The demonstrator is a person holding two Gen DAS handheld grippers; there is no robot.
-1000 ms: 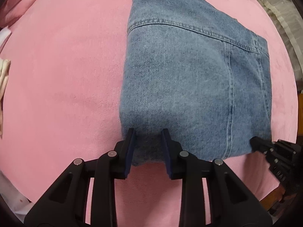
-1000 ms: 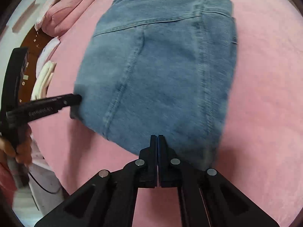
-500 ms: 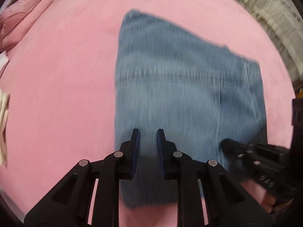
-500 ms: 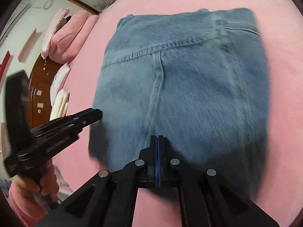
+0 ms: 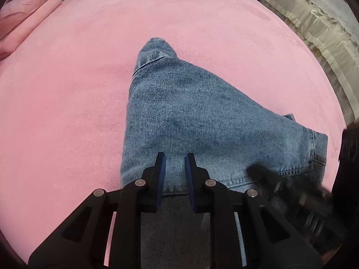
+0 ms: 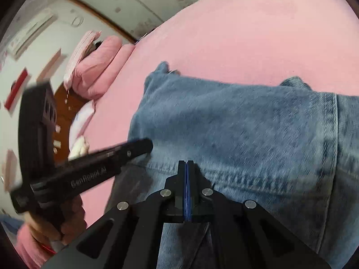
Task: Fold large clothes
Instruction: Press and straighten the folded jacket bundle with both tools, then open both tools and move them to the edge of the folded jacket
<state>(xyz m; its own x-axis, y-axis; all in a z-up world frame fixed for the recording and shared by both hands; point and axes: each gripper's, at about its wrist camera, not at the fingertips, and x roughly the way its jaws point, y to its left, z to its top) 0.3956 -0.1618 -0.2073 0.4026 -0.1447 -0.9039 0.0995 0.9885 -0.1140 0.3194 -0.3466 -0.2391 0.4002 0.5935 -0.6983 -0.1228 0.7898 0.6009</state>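
Folded blue jeans (image 5: pixel 202 116) are lifted at their near end above the pink bed (image 5: pixel 67 89); the far end still rests on it. My left gripper (image 5: pixel 175 159) has its jaws a small gap apart, with the denim's hem edge between and under the pads. My right gripper (image 6: pixel 185 164) is shut on the jeans (image 6: pixel 246 123) at the stitched hem. The left gripper also shows in the right wrist view (image 6: pixel 143 146), at the jeans' left edge. The right gripper shows blurred in the left wrist view (image 5: pixel 258 171).
Pink pillows (image 6: pixel 98 67) lie at the bed's head, with a brown wooden headboard (image 6: pixel 65 116) and white folded cloth (image 6: pixel 78 148) beside it. A beige lace-covered surface (image 5: pixel 318 22) stands past the bed's right edge.
Both grippers have risen and pulled the near end of the jeans up off the bed. The left jaws have narrowed. The jeans now hang in a tented shape.
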